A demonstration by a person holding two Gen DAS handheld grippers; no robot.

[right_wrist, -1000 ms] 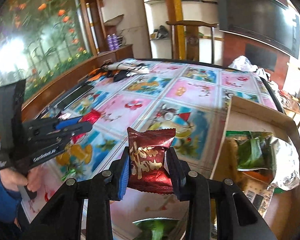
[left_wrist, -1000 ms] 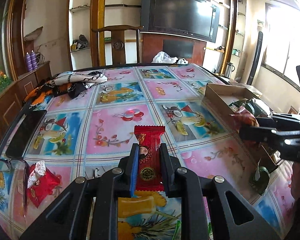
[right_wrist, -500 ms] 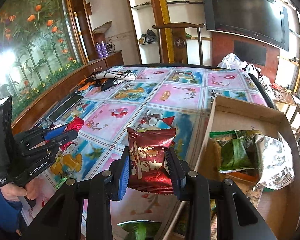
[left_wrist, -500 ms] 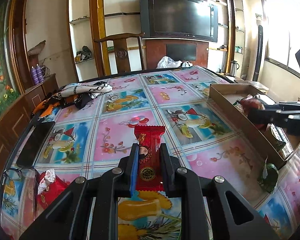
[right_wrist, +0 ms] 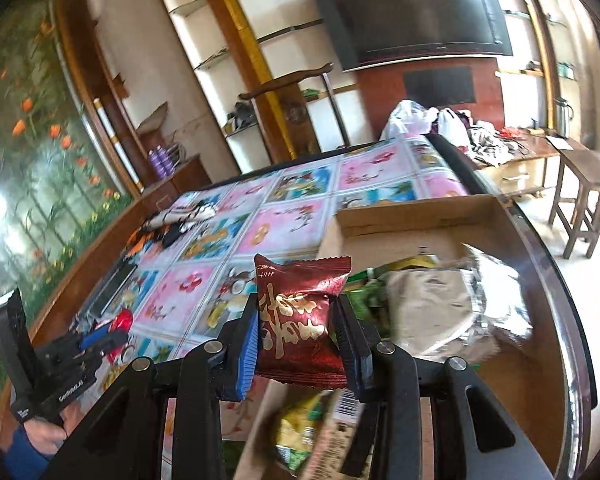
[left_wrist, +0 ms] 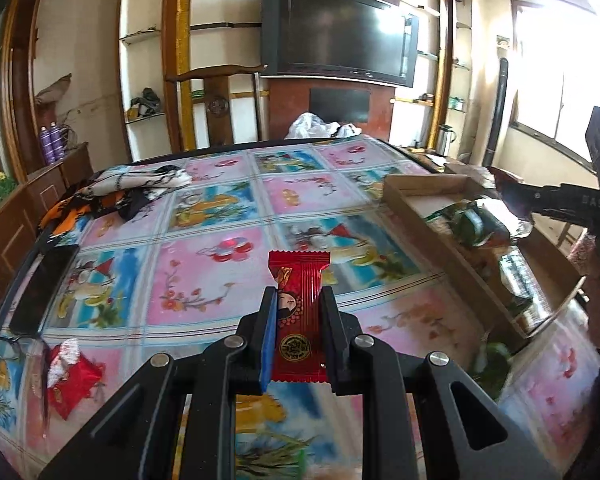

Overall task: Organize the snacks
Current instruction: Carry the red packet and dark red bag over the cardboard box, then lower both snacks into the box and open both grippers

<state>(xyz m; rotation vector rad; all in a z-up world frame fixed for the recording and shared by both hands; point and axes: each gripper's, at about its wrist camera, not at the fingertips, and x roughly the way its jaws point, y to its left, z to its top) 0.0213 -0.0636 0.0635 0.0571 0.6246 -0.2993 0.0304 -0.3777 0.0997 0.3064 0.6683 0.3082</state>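
Observation:
My left gripper [left_wrist: 298,300] is shut on a slim red candy packet [left_wrist: 298,320] and holds it above the patterned tablecloth. My right gripper [right_wrist: 298,312] is shut on a dark red snack packet [right_wrist: 302,328] with gold lettering, held over the near end of the cardboard box [right_wrist: 416,216]. The box also shows in the left wrist view [left_wrist: 424,204] at the right, with the right gripper [left_wrist: 512,196] above it. The left gripper shows in the right wrist view [right_wrist: 112,334] at the lower left, holding its red packet.
The box holds green packets [right_wrist: 364,292] and a silver foil bag [right_wrist: 452,312]. A red and white packet [left_wrist: 70,376], glasses [left_wrist: 8,348] and a dark phone [left_wrist: 44,280] lie at the table's left. A green packet [left_wrist: 492,364] lies by the box. Crumpled cloth [left_wrist: 132,188] sits far left.
My right gripper has moved right with the dark red packet, from beside the box to over its contents. My left gripper has lifted a little with the red packet.

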